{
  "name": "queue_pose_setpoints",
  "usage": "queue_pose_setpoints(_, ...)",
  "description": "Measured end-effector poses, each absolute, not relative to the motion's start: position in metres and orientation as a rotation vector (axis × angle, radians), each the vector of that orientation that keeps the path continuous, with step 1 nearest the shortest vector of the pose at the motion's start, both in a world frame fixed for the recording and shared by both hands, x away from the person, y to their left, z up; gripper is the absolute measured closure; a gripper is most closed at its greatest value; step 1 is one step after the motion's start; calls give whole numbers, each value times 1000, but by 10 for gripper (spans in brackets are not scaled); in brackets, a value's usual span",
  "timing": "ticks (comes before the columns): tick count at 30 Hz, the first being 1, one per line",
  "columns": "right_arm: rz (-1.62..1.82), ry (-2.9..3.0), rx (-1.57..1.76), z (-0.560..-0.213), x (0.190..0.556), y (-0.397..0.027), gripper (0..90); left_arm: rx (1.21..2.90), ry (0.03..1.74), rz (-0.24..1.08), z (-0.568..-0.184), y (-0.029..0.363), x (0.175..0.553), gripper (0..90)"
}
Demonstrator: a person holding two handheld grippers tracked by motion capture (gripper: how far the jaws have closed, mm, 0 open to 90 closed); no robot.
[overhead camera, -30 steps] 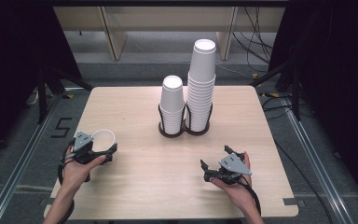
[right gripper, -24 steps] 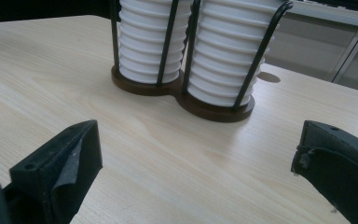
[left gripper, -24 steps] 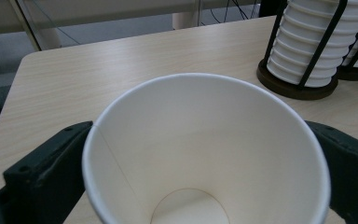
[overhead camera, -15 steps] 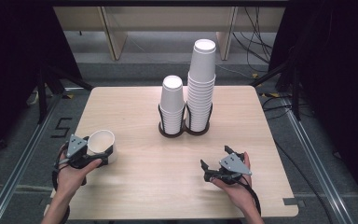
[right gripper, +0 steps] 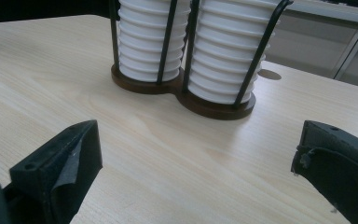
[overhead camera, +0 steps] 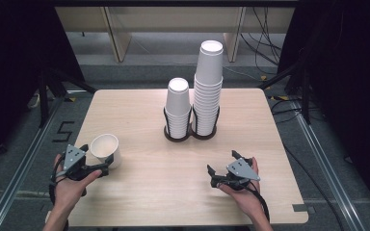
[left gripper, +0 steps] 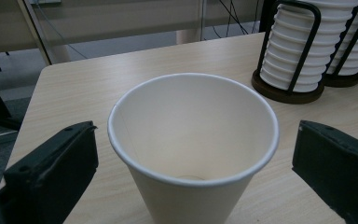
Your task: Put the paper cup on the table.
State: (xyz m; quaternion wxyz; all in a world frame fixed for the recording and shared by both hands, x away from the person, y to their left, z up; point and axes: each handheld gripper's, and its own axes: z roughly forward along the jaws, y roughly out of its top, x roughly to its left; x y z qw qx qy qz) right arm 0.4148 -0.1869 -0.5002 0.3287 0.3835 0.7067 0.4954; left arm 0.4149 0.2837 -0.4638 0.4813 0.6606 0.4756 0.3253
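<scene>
We hold the left tool (overhead camera: pixel 96 161) near the front left corner of the light wooden desk (overhead camera: pixel 139 192). Its jaws are spread wide, one on each side of a single white paper cup (overhead camera: pixel 105 150). The cup stands upright, mouth up, empty inside. In the left gripper view the cup (left gripper: pixel 193 144) sits between the jaws with a clear gap on both sides, no contact.

The right tool (overhead camera: pixel 223 169) is at the front right of the desk, jaws also spread, nothing between them. In the right gripper view the jaws frame bare desk (right gripper: pixel 135 154).

At desk centre stands a dark brown double cup holder with black wire uprights (overhead camera: pixel 189 134). Its left ring holds a short stack of white paper cups (overhead camera: pixel 178 108), its right ring a taller stack of white paper cups (overhead camera: pixel 208 86). Both stacks are upside down and well apart from the single cup and both tools.
</scene>
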Motion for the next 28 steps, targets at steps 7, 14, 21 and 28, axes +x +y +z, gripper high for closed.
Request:
queue_pose_setpoints(7, 1286, 1849, 1022, -500, 413, -187, 12, 1589, 1161, 798, -469, 284, 403, 0)
queue_pose_setpoints(14, 1276, 1858, 1015, -501, 414, -188, 12, 1572, 1182, 818, -480, 286, 394, 0)
queue_pose_setpoints(21, 1273, 1840, 993, -501, 414, -190, 12, 1566, 1178, 804, -491, 286, 390, 0)
queue_pose_setpoints(28, 1277, 1837, 999, -502, 414, -193, 12, 1572, 1181, 787, -494, 284, 390, 0)
